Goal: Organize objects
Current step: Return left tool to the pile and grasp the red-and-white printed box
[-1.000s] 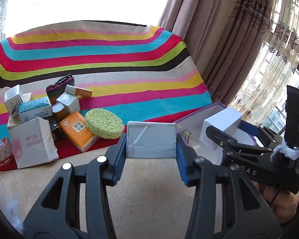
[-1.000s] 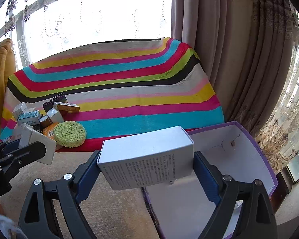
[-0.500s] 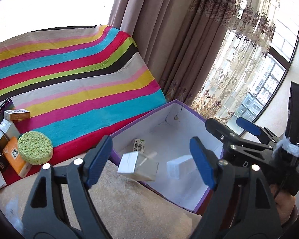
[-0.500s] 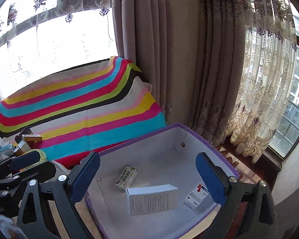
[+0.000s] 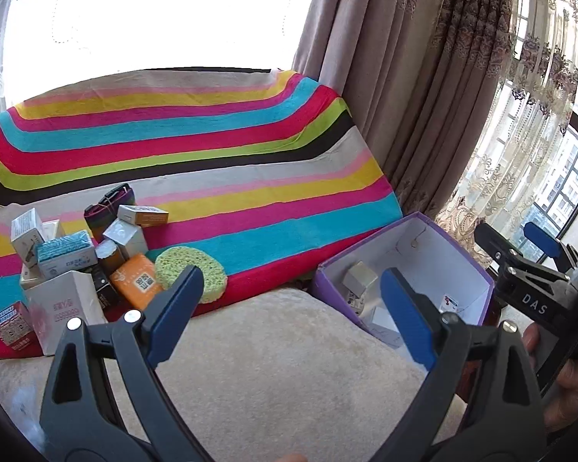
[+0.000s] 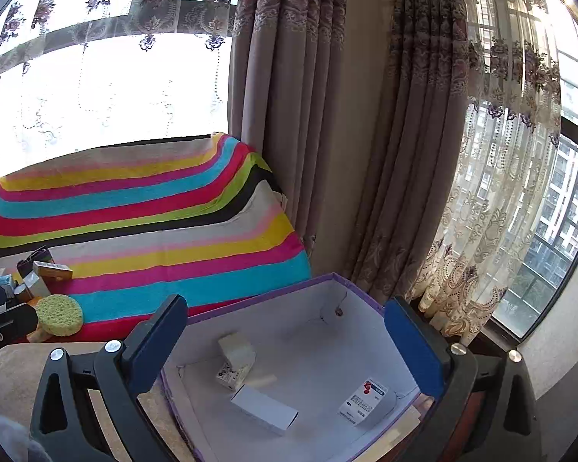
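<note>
The purple box (image 6: 329, 281) sits at five o'clock in the right wrist view, holding a flat white carton (image 6: 264, 408), a cream carton (image 6: 237, 352) and a labelled one (image 6: 368, 400). Over it the right gripper (image 6: 285, 346) is opening, nothing between its pads. The left gripper (image 5: 289, 315) (also empty) is opening above beige cushion (image 5: 289, 365); unsorted boxes (image 5: 69, 265) and a green sponge (image 5: 196, 265) lie at nine o'clock.

I see a beige cushion (image 5: 289, 365) carrying the purple box (image 5: 478, 265) at its right edge. Behind it, a striped blanket (image 5: 219, 192) holds a pile of small boxes (image 5: 69, 254) and a green sponge (image 5: 196, 269).
</note>
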